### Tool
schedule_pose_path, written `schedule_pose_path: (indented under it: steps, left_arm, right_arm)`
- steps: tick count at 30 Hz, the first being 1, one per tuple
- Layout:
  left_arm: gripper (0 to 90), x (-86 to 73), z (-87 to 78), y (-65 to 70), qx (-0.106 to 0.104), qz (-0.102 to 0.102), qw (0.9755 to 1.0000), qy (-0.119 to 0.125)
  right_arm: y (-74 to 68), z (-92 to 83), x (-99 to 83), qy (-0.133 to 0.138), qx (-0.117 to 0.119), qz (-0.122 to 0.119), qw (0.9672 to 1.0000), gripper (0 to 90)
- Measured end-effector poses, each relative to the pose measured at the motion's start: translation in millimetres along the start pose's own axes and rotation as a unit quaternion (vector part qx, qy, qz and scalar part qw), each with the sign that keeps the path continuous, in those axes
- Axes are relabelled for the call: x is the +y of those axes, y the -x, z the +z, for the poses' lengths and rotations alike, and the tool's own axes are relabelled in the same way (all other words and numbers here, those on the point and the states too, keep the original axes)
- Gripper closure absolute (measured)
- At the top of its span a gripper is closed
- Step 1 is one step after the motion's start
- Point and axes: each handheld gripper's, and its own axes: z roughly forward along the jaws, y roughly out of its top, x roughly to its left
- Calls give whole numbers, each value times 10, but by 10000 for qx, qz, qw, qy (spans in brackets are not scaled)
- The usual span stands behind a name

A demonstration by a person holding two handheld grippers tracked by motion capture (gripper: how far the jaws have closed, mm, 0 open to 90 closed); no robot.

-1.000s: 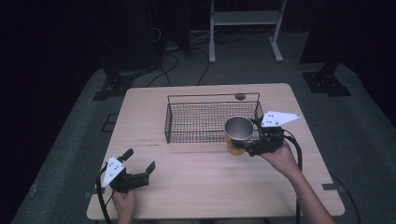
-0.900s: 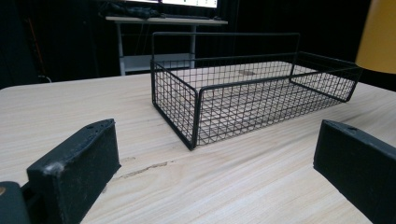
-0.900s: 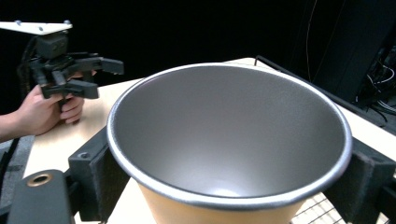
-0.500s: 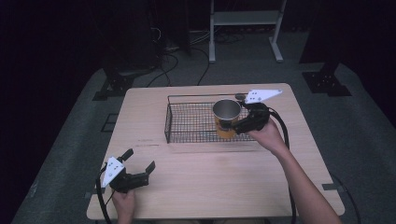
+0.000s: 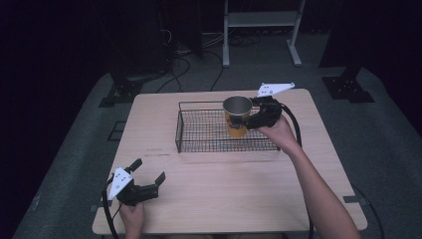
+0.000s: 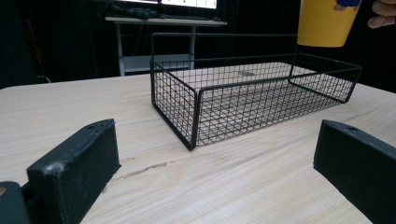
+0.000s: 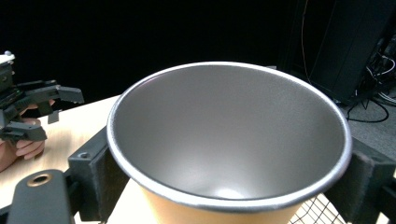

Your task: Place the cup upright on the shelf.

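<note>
Yellow cup [image 5: 237, 117]: held above the wire basket [image 5: 199, 133], upright for lowering inside.
Right gripper [image 5: 247, 119]: fingers clamp the cup's sides.
Left gripper [image 5: 148, 178]: fingers wide, idle near the surface's [image 5: 224, 199] front-left corner.

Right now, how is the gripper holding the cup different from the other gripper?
The right gripper has its jaws shut on the yellow metal-lined cup, while the left gripper has its jaws open with nothing between them. The right gripper is raised over the black wire basket; the left gripper sits low near the front edge of the light wooden table. Both are black, hand-held, and carry a pale three-cornered plate.
</note>
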Motion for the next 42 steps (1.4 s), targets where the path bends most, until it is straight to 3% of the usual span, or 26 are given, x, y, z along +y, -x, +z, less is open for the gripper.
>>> schedule_pose_path:
  steps: [11,18,25,42]
  left_arm:
    - [0,1,0,1,-3,6,10000,-2]
    - [0,1,0,0,-3,10,10000,-3]
    - [0,0,0,-2,-16,4,10000,-1]
    - [0,0,1,0,-24,5,10000,-4]
  right_arm:
    - [51,64,82,-49,-18,-23,10000,123]
    - [89,95,240,-35,-27,-68,10000,122]
    - [153,148,375,128,-41,18,9999,123]
    - [414,434,-26,-160,-63,475,9987,122]
